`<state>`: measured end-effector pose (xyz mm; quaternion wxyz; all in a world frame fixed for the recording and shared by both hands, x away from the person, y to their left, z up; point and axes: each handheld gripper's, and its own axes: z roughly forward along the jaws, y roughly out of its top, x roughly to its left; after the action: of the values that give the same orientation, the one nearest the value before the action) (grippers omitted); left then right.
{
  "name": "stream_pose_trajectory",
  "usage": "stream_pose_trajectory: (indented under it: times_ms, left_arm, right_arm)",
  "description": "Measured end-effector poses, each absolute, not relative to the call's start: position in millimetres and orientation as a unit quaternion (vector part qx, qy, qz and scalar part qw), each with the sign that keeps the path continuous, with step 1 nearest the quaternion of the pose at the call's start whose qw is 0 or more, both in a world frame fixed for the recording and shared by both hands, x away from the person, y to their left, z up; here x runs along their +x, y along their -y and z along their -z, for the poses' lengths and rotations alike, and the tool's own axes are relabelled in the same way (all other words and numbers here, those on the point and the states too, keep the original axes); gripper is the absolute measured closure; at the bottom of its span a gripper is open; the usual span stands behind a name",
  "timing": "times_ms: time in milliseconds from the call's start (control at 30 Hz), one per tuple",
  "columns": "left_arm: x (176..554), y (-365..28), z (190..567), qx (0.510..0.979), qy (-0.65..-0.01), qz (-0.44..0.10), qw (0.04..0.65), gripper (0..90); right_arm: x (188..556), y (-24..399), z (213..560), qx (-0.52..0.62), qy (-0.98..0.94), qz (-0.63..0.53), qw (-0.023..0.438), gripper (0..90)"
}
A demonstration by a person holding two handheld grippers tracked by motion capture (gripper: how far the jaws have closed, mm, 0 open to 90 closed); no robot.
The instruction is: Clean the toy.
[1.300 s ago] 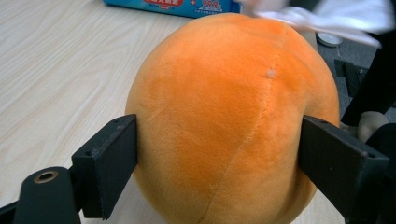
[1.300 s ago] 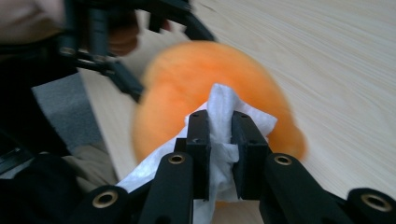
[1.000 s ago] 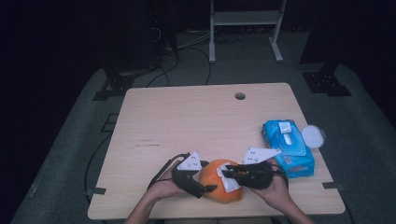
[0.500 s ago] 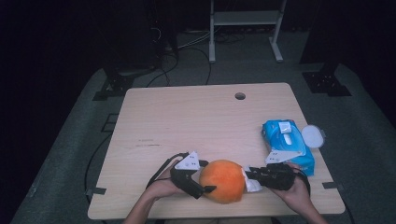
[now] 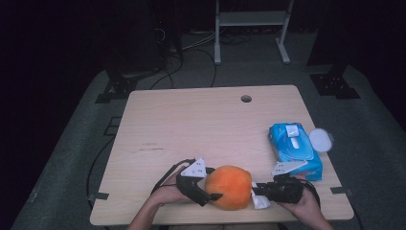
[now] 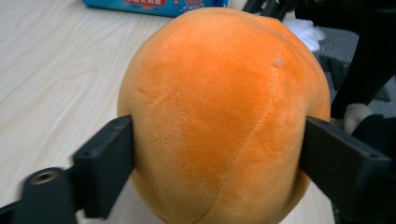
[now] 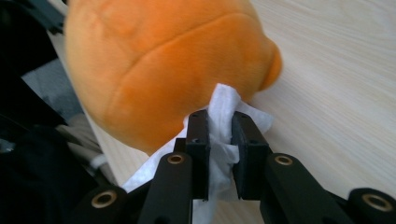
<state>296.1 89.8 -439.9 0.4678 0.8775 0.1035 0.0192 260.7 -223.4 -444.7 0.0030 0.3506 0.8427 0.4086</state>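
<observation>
Left hand-held gripper [image 5: 209, 193] was clamped across the orange plush ball [image 5: 230, 187], one jaw on each flank; its jaws had just been closing, with the ball between them. The ball sat at the near edge of the surface [image 5: 201, 124], between the two hands. Right hand-held gripper [image 5: 256, 190] had its jaws pinched together on a white wipe [image 7: 223, 122], with the wipe's free end touching the ball's lower side. Blue wipe pack [image 5: 293, 148] lay just beyond the right hand, a white round lid [image 5: 321, 140] beside it. My read: wipe fetched, ball secured, wiping barely started. Only one low patch was in contact, and the top and far side looked untouched. Left: rub around the ball, probably regrip to turn it, then drop the wipe.
</observation>
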Motion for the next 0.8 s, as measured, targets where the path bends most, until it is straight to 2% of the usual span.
stream_pose_trajectory:
  times_ms: [100,300,567,800]
  left_arm:
    - [300,-91,436,0.871,-0.114,-0.015,0.478,22.3]
    - [318,-98,431,0.856,-0.145,-0.021,0.496,23.3]
    - [357,-105,421,0.854,-0.175,-0.057,0.486,20.9]
    - [379,-110,436,0.857,-0.203,-0.066,0.47,16.4]
  right_arm:
    - [265,218,438,0.351,-0.838,-0.419,0.006,77.9]
    - [288,215,428,0.361,-0.824,-0.437,0.009,78.4]
    - [338,199,420,0.382,-0.815,-0.435,0.03,78.5]
    - [370,186,430,0.396,-0.818,-0.416,0.036,78.5]
